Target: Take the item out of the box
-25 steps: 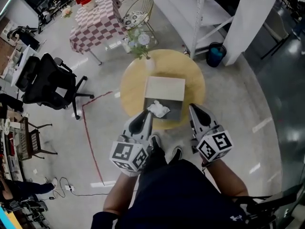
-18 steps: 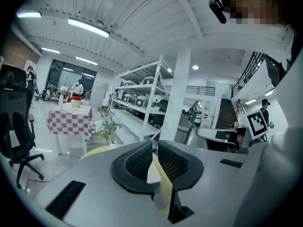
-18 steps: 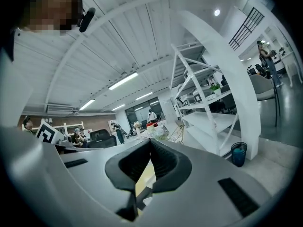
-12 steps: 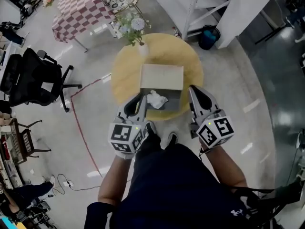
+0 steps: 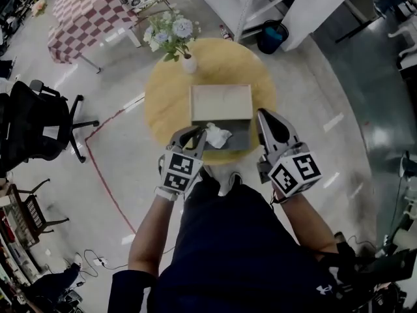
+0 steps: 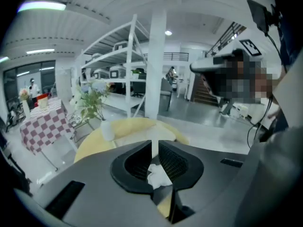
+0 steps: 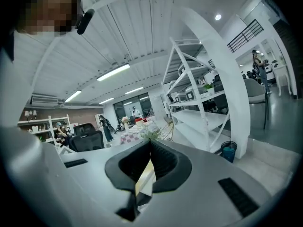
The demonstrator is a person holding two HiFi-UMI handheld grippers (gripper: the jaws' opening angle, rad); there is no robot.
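So, the crumpled white item (image 5: 218, 135) is sitting in the near-left corner of the open box (image 5: 242, 135) on the round yellow table (image 5: 163, 106). The left gripper (image 5: 194, 137) is right at that corner. Its jaws are only a narrow slit apart, and the item shows through the gap but isn't squeezed. The right gripper (image 5: 268, 117) hangs by the box's right side, jaws closed on nothing.

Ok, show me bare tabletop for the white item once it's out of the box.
Free: table left of the box, between vase and left tongs; the strip right of the box; the far rim behind it. Crowded: the near edge, with white item and right tongs.
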